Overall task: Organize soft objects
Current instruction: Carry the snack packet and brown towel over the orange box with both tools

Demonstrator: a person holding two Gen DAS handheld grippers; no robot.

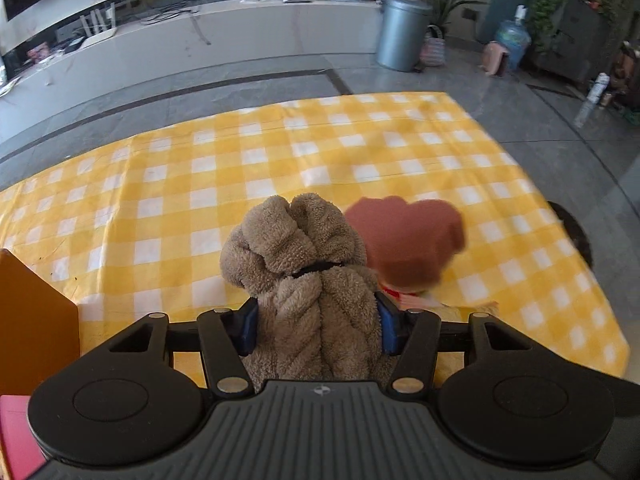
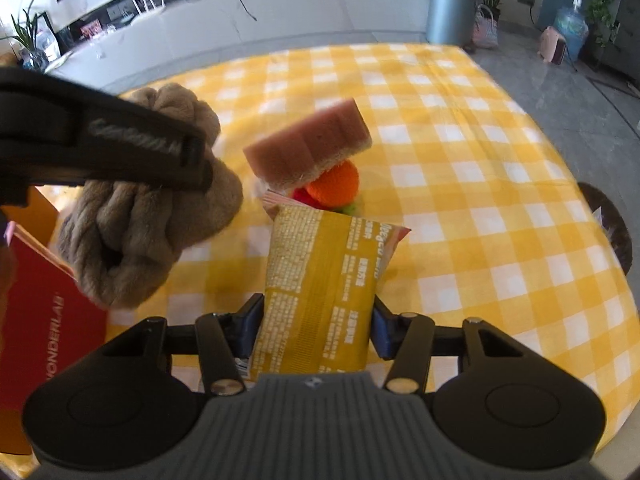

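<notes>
My left gripper (image 1: 316, 326) is shut on a brown fluffy braided plush (image 1: 300, 280) and holds it above the yellow checked tablecloth (image 1: 240, 152). The plush also shows at the left of the right wrist view (image 2: 148, 220), under the left gripper's black arm (image 2: 100, 140). My right gripper (image 2: 318, 330) is shut on a yellow snack packet (image 2: 320, 280). A pink sponge (image 2: 310, 148) lies tilted on an orange knitted ball (image 2: 336, 182) just beyond the packet. In the left wrist view the sponge (image 1: 404, 240) is blurred, right of the plush.
An orange box wall (image 1: 32, 312) stands at the left with a red box (image 2: 48, 332) beside it. The tablecloth (image 2: 480, 160) reaches to the right edge. Beyond are a grey bin (image 1: 402, 32), a white cabinet (image 1: 200, 40) and plants.
</notes>
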